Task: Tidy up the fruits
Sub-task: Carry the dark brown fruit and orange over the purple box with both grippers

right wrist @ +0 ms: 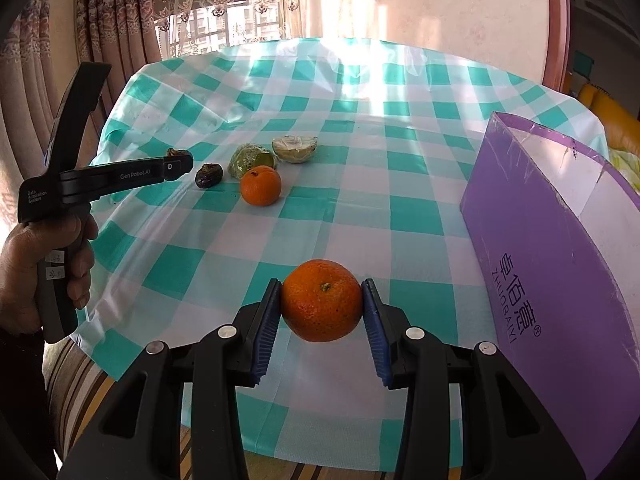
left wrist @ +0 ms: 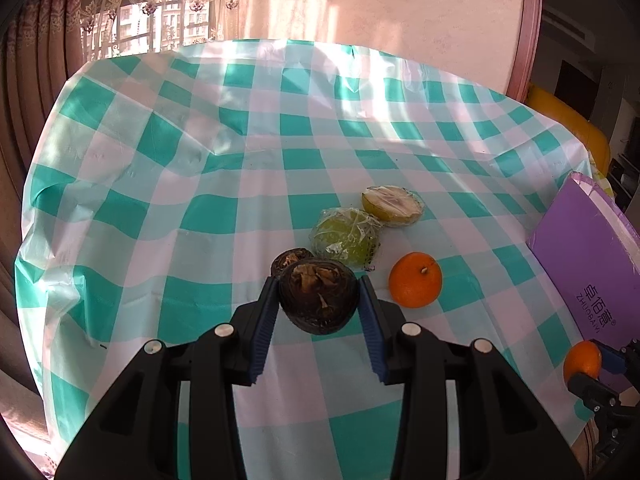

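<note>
The surface (right wrist: pixel 360 208) wears a green and white check cloth. The purple box (right wrist: pixel 560 280) stands at its right edge, and every place here is told from that box.

Just left of the box, the right tongs (right wrist: pixel 322 304) are closed on an orange (right wrist: pixel 322 300). Both blue pads press its sides, and it looks lifted a little off the cloth.

Far left of the box, the left tongs (left wrist: pixel 318 300) hold a dark brown fruit (left wrist: pixel 318 300). The left pad touches it. The right pad sits right at its side, with maybe a thin gap.

Between them and the box lie four more fruits: a second orange (left wrist: pixel 416 280), a wrapped green fruit (left wrist: pixel 346 242), a wrapped cut half (left wrist: pixel 394 206), and a small dark fruit (left wrist: pixel 290 260) just behind the held one.

I think this is the carrying step. Both fruits are picked up and not yet put away. The box looks like the home for them. Next, the right tongs likely need to rise over the box wall, then open. The left tongs have a longer trip, so they must hold tight.
</note>
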`<state>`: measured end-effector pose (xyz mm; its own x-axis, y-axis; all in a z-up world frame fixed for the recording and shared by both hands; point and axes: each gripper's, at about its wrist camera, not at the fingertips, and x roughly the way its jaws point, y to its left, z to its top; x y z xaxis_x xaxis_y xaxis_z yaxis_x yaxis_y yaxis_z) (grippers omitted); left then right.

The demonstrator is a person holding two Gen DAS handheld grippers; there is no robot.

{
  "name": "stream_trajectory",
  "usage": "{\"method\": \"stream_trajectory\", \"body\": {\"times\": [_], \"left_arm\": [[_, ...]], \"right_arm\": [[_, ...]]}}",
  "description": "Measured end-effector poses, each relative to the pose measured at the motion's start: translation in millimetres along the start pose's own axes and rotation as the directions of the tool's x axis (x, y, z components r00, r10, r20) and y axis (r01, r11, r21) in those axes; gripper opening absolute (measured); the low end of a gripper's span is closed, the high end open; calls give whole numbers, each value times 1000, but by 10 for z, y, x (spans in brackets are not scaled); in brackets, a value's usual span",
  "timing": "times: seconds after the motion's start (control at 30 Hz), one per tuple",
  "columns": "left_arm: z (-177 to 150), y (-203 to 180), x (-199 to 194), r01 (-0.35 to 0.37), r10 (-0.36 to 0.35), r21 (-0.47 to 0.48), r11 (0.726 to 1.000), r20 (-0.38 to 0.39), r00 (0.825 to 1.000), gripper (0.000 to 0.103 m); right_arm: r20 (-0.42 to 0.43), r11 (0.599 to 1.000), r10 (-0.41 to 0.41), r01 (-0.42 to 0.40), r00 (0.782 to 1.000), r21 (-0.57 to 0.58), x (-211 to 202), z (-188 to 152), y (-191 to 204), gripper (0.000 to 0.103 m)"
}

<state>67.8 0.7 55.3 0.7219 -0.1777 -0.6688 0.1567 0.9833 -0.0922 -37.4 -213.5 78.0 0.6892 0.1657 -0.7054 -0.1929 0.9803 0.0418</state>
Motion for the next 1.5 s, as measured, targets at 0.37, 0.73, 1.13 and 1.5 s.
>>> {"method": "stream_trajectory", "body": {"times": [0.37,0.73,1.13,1.5], "left_arm": [[31,-99,-80,21,-21,16,1000,13,1000,40],[50,-139,-139,41,-41,13,999,20,999,40],[116,-337,-278,78,-80,48,996,45,996,40],[143,-708,-294,102,-106,118,988,36,994,40]], "right_arm": [[68,1000,11,-13,998,24,-310,144,-84,40],[114,998,8,-14,993,60,-542,207,-254,40],[176,991,-37,14,984,130,-870,296,-620,40],[190,973,-106,62,976,222,-1013,257,-1070,40]]}}
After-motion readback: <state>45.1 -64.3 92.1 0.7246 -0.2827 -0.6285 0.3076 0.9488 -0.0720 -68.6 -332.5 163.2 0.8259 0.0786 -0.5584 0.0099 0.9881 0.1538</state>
